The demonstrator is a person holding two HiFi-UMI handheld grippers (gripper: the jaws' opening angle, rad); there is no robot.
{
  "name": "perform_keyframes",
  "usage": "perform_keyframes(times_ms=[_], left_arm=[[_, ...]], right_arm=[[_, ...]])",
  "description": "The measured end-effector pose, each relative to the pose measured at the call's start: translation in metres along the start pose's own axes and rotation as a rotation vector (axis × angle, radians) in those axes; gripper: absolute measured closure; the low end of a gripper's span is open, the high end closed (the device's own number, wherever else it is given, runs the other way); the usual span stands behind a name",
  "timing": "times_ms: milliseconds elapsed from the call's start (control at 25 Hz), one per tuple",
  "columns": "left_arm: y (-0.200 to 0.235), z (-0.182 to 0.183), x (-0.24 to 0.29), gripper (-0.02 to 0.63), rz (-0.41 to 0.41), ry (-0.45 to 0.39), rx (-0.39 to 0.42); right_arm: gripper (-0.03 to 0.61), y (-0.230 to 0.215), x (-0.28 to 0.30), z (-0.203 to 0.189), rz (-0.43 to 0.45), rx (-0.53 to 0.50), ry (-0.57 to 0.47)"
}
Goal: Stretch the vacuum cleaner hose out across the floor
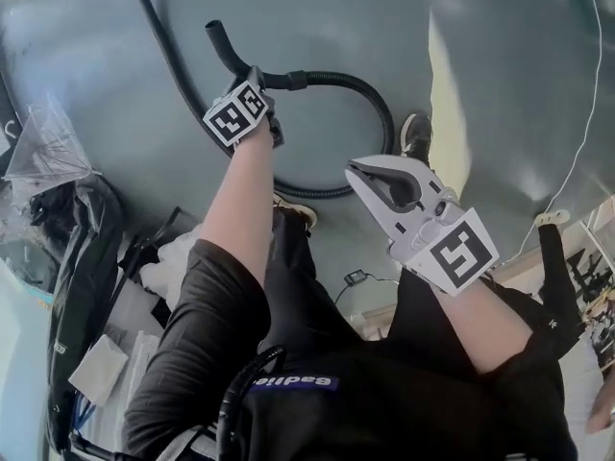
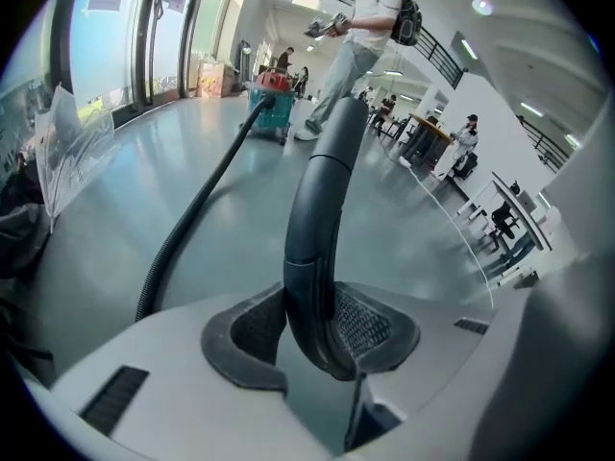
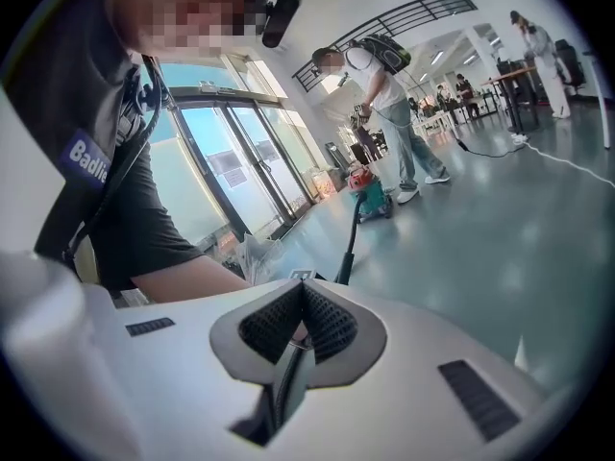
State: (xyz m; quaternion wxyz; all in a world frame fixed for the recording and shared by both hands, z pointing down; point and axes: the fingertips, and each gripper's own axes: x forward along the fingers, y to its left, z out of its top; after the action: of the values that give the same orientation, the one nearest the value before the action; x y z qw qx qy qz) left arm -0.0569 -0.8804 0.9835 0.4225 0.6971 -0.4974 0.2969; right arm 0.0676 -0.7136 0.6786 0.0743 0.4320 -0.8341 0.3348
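Note:
The black vacuum hose point(image 1: 370, 99) curls in a loop on the grey floor, and a second stretch of hose point(image 1: 159, 36) runs off to the top. Its rigid curved end tube point(image 1: 221, 44) sticks up past my left gripper point(image 1: 252, 104), which is shut on it. In the left gripper view the tube point(image 2: 327, 181) stands upright between the pads point(image 2: 365, 323) of the left gripper point(image 2: 307, 327). The ribbed hose point(image 2: 192, 219) leads away to the vacuum cleaner point(image 2: 274, 99). My right gripper point(image 1: 370, 176) hangs above the loop, shut and holding nothing; its pads meet in the right gripper view point(image 3: 300, 329).
Plastic bags and dark clutter point(image 1: 58, 190) pile up at the left. A thin white cable point(image 1: 586, 94) runs along the floor at the right. A person with a backpack point(image 2: 370, 27) walks near the vacuum cleaner point(image 3: 370, 195). Tables and people point(image 2: 452, 147) stand farther back.

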Motion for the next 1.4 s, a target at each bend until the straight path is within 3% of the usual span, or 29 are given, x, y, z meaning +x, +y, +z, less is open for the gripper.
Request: perform_keyframes(times_ms=[400,640,760,920,1160,1400], left_arm=[[-0.068,0.068,-0.183,0.457,-0.129,-0.166,0.243],[-0.116,0.126,-0.322,0.457,-0.189,-0.309,0.478],[-0.141,0.150,-0.387,0.457,-0.195,-0.354,0.591],[-0.187,0.172,-0.466,0.457,-0.151,-0.409,0.679],[-0.260,0.168,-0.569,0.457,-0.082,-0.519,0.666],[-0.279,0.119,-0.650,0.457,-0.140,-0.628,0.745]], right_arm=[[0.574,0.060,-0.045,0.058,0.004,-0.007,0.029],[0.574,0.095,-0.087,0.122,0.032,-0.080,-0.013],[0.574,0.101,-0.118,0.155,0.036,-0.171,-0.042],[0.574,0.082,-0.171,0.223,0.063,-0.210,-0.119],[0.574,0.106,-0.246,0.295,0.213,-0.332,-0.154],[0.574,0.189,-0.273,0.264,0.256,-0.364,-0.145]])
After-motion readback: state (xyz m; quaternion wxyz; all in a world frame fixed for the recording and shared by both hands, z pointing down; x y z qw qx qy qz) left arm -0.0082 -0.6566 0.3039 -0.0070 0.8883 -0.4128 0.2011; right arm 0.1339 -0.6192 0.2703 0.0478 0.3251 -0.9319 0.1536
